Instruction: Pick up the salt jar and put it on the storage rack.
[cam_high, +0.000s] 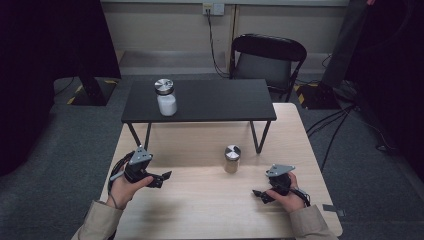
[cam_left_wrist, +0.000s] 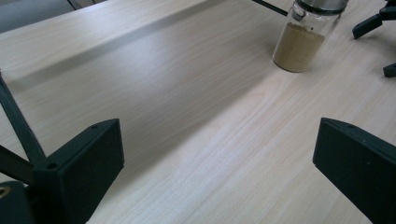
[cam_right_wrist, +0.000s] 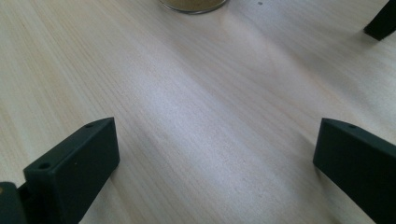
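Note:
A small glass jar of tan powder (cam_high: 232, 159) with a metal lid stands on the light wooden table (cam_high: 200, 210), between my two grippers. The left gripper view has the same jar (cam_left_wrist: 303, 37) at upper right; the right gripper view catches its base (cam_right_wrist: 194, 4) at the top edge. A second jar holding white powder (cam_high: 165, 97) stands on the black shelf (cam_high: 215, 102) at its left. My left gripper (cam_high: 164, 179) rests open at the table's left, jaws wide with nothing between them (cam_left_wrist: 217, 158). My right gripper (cam_high: 261, 195) is open too, low at the right (cam_right_wrist: 215, 158).
The black shelf stands on thin legs (cam_high: 260, 137) over the far half of the table. A black chair (cam_high: 267, 57) sits behind it. Cables (cam_high: 335, 125) run over the grey floor at the right, and dark stands flank the room.

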